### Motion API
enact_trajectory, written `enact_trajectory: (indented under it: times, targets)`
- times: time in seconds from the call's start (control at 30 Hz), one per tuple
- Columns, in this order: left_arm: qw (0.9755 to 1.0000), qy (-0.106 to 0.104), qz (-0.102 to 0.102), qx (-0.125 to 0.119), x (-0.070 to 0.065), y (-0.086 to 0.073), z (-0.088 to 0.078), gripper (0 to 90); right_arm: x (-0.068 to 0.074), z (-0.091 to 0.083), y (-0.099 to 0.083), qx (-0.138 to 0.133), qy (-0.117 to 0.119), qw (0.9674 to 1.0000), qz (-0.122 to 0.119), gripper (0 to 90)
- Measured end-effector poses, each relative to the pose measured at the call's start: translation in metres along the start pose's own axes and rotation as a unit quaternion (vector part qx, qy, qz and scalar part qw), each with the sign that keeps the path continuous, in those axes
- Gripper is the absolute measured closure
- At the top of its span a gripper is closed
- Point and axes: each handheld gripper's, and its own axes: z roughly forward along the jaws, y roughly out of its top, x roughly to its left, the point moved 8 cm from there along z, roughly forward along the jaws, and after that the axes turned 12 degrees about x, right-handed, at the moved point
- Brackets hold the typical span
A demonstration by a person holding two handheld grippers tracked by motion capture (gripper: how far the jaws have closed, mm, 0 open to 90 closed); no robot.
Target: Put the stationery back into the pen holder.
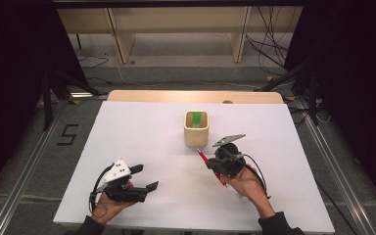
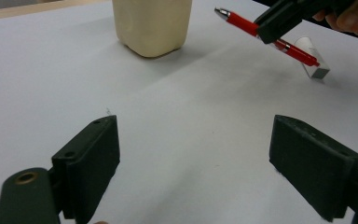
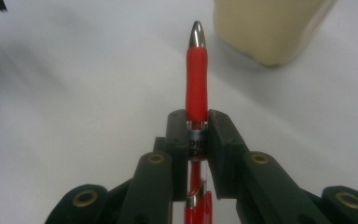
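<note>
One red pen (image 3: 196,79) is showing, one cream-coloured cup (image 1: 196,129) is standing on the single white surface (image 1: 142,147), and one green item (image 1: 196,119) is sitting inside that cup. Two grippers are showing: one left gripper (image 1: 144,177) and one right gripper (image 3: 198,133).

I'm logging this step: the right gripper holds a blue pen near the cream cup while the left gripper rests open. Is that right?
Not quite: the pen is red, not blue, as the right gripper view shows. The right gripper does hold it near the cream cup, and the left gripper rests open.
</note>
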Motion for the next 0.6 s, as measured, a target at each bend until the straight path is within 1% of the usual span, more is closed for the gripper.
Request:
enact_trajectory:
  times: [0.07,0.13,0.23,0.27,0.33,0.37,0.6]
  targets:
    - [1.0,0.0,0.0,0.0,0.0,0.0,0.0,15.6,-0.001,-0.005,0.003,-0.018,0.001,0.9998,0.001,79.9]
    - [1.0,0.0,0.0,0.0,0.0,0.0,0.0,15.6,-0.002,-0.009,0.006,-0.037,-0.006,0.9993,-0.001,79.9]
    - [1.0,0.0,0.0,0.0,0.0,0.0,0.0,15.7,-0.003,-0.014,0.008,-0.055,-0.006,0.9985,0.008,79.9]
    - [1.0,0.0,-0.001,0.0,0.0,0.0,0.0,15.7,-0.004,-0.015,0.009,-0.062,-0.007,0.998,0.006,79.9]
    - [1.0,0.0,-0.001,0.0,0.001,0.0,0.0,15.7,-0.004,-0.017,0.01,-0.066,-0.008,0.9977,0.009,79.9]
    - [1.0,-0.001,-0.001,-0.001,0.001,0.0,0.0,15.6,-0.006,-0.02,0.012,-0.082,-0.011,0.9965,0.009,79.9]
    - [1.0,-0.004,-0.005,-0.003,0.001,0.0,0.0,15.7,-0.009,-0.028,0.016,-0.112,-0.012,0.9936,0.012,79.9]
